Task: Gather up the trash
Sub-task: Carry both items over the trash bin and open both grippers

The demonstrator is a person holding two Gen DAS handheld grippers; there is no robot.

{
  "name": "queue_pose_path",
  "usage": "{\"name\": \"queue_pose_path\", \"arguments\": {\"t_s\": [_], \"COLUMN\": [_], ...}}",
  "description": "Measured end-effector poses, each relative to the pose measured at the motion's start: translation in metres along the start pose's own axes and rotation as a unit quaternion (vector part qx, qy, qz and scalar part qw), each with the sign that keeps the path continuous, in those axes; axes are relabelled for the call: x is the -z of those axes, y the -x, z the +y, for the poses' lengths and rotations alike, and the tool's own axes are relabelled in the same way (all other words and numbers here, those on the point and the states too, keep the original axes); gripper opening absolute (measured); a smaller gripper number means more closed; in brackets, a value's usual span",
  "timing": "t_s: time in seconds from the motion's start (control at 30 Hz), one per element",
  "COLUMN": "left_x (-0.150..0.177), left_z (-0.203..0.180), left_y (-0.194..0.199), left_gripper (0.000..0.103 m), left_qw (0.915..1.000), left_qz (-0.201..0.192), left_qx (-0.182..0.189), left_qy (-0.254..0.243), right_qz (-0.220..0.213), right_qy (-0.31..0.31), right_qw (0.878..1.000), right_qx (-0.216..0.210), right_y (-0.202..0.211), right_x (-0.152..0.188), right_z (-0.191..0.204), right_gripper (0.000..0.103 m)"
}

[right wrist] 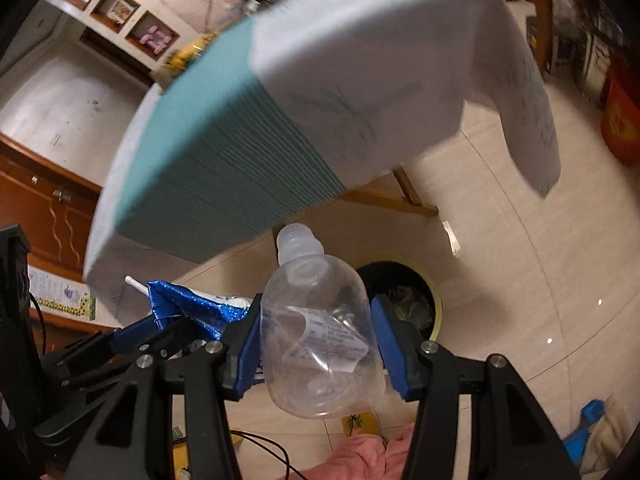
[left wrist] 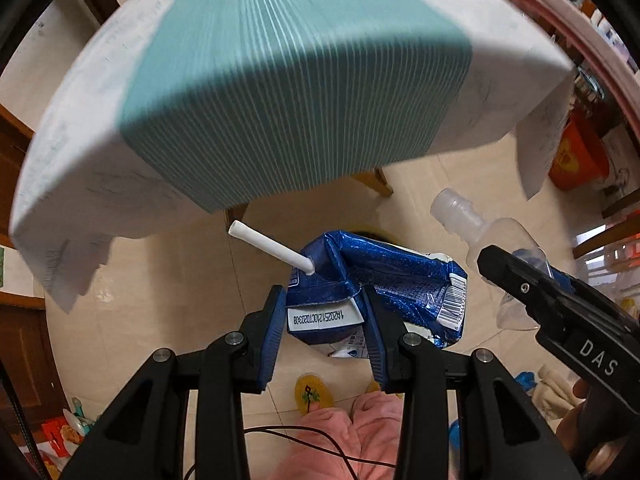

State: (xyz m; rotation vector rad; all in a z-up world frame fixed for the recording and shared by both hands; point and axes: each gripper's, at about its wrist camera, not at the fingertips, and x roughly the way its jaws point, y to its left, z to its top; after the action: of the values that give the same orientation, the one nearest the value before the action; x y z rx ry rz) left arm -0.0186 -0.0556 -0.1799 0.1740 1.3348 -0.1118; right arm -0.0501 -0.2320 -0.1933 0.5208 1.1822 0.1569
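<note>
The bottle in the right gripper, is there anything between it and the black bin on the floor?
No. In the right wrist view the clear bottle, clamped in the right gripper, hangs beside the bin, with only bare floor tile showing around them.

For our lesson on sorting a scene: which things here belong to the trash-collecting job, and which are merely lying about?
Part of the job:
- blue drink carton with white straw, held in the left gripper
- clear plastic bottle, held in the right gripper
- bin on the floor

Just lying about:
- table with teal mat
- red container
- wooden cabinet
</note>
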Motion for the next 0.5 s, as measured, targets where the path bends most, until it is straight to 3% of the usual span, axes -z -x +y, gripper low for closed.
{"name": "queue_pose_path", "arguments": {"t_s": [0.27,0.5], "left_x": [0.01,0.014], "left_z": [-0.013,-0.024], "left_y": [-0.09,-0.132], "left_gripper": [0.036,0.036], "left_qw": [0.9996,0.9987], "left_qz": [0.016,0.017], "left_qx": [-0.021,-0.032], "left_qy": [-0.015,-0.037], "right_qz": [0.01,0.019], "right_qy": [-0.021,-0.041], "right_qw": [1.0,0.999], "right_qx": [0.0,-0.012], "right_y": [-0.07,-0.115], "right_x": [0.021,0.029], "right_z": [-0.041,-0.064], "right_gripper": [0.052,0.053]}}
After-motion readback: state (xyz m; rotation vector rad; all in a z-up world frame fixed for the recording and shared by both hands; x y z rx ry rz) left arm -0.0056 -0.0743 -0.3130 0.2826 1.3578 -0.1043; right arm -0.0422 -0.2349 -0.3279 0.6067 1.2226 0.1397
